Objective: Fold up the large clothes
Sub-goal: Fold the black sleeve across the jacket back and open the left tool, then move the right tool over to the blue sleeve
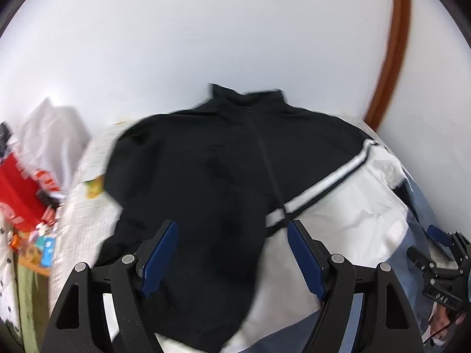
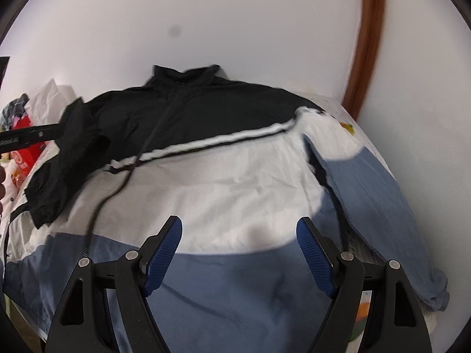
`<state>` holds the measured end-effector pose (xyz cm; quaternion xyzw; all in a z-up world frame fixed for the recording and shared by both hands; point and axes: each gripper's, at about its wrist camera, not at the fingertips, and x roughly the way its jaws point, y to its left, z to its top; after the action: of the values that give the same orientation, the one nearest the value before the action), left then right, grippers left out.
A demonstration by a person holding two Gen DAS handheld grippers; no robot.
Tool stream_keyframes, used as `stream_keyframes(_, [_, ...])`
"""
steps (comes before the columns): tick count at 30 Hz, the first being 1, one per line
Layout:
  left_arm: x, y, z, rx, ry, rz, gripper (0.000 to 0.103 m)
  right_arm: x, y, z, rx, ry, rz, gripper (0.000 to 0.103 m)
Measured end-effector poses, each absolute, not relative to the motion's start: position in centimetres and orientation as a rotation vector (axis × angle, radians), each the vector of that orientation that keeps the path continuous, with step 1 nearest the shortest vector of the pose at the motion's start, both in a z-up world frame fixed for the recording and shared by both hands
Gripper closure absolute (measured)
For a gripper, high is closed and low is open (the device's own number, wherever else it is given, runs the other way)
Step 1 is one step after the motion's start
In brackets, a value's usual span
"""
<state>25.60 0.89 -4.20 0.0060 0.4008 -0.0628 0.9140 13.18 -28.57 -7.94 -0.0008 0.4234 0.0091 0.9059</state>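
**Fingers spread on both grippers over jacket**

Fingers [image 1: 160, 253] of the left gripper [image 1: 232, 257] and the right gripper [image 2: 239, 254] are spread apart, holding nothing. Clutter pile [image 1: 26, 176] sits left; a brown door frame [image 1: 394, 47] stands behind. Jacket [image 2: 235, 182] lies flat on the tabletop [image 1: 85, 176], zipped, collar far: black top, white middle, blue hem, left sleeve folded across.

left hand-held gripper [image 1: 232, 253]: jaws spread wide, blue pads [image 1: 160, 253] facing each other, nothing between them. right hand-held gripper [image 2: 240, 253]: jaws spread wide, blue pads [image 2: 164, 253] bare, nothing held; also seen at the lower right edge of the left view.
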Motion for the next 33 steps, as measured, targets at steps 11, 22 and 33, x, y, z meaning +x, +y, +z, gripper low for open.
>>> stream_keyframes(11, [21.0, 12.9, -8.1, -0.115, 0.873, 0.044, 0.023, 19.9, -18.7, -6.2, -0.054, 0.858, 0.356, 0.036])
stream_keyframes(22, [19.3, 16.3, -13.2, -0.189, 0.916, -0.053, 0.022, 30.3, -8.1, -6.6, -0.022, 0.858, 0.569, 0.029])
stream_keyframes(33, [20.4, 16.1, -15.4, -0.180, 0.953, -0.076, 0.022, 37.0, -2.5, -10.2, 0.105, 0.985, 0.801, 0.101])
